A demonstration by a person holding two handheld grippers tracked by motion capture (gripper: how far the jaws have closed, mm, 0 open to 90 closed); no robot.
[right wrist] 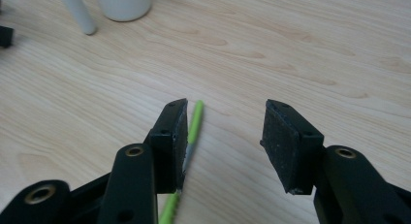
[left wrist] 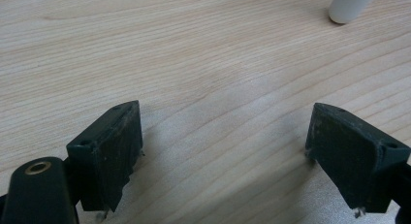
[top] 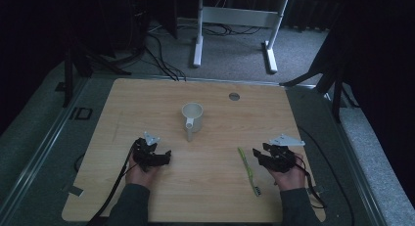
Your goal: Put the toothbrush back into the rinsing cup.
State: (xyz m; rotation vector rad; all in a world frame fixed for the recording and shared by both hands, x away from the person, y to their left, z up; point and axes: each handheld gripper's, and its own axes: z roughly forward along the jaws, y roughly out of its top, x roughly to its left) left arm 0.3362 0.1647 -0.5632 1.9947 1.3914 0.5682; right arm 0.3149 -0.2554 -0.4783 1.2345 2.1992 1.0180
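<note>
Near the right front of the wooden surface lay the green toothbrush, flat, long axis running roughly front-to-back, bristle head toward the person's edge, just left of the right hand-held gripper. That gripper's jaws stood apart w/ nothing pressed between them; in the right gripper view the toothbrush passed beside and partly behind the left jaw, outside the gap, not clamped. Left hand-held gripper rested further left on the surface, jaws wide apart & empty, only bare wood grain between them in the left gripper view. Handling, as a judgement: toothbrush looked like thin moulded plastic, so v. light, stiff along its length w/ maybe slight flex, smooth and probably a bit slippery against flat pads. Lying flush on the surface, it leaves little height to grab, so pads would have to come down either side of the handle and nearly touch the wood. Best hold prob. mid-handle, across the narrow width, away from the bristle end; a grip near one tip would likely let it pivot or swing. Not fragile. White cup stood upright mid-surface, well apart from the toothbrush, open mouth up, a white straight handle sticking out toward the person; looked like plastic or ceramic, can't tell which, smooth & matte. Surface was pale wood laminate w/ visible grain, rounded corners. Pads on both grippers were black, flat, faintly scuffed.
</note>
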